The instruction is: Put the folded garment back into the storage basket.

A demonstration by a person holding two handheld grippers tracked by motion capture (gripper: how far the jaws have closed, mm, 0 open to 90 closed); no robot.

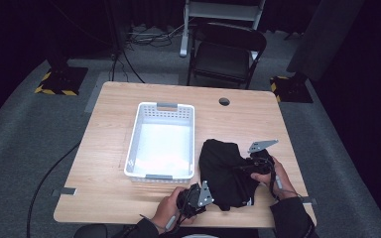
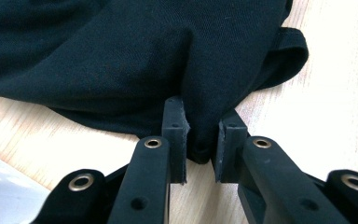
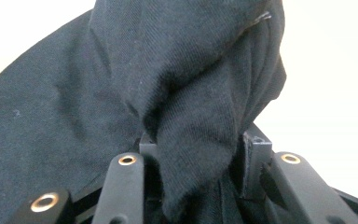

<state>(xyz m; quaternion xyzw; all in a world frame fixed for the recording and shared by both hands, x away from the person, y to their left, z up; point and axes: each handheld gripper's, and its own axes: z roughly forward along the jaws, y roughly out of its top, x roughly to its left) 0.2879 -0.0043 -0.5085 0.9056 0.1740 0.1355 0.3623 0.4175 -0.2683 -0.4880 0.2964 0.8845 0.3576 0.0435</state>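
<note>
A black garment [image 1: 223, 171] lies crumpled on the wooden table [image 1: 109, 148], right of a white basket [image 1: 162, 140]. My left gripper [image 1: 209, 197] is at the garment's near-left edge, and in the left gripper view its jaws pinch a fold of the black cloth [image 2: 201, 140]. My right gripper [image 1: 250, 166] is at the garment's right side. In the right gripper view a thick bunch of the cloth [image 3: 191, 135] stands between its jaws, which are shut on it. A hand holds each gripper.
The white basket has nothing inside and sits mid-table. A round cable hole [image 1: 223, 101] is at the table's far edge. A black folding chair [image 1: 225, 52] stands behind the table. Bare wood lies left of the basket.
</note>
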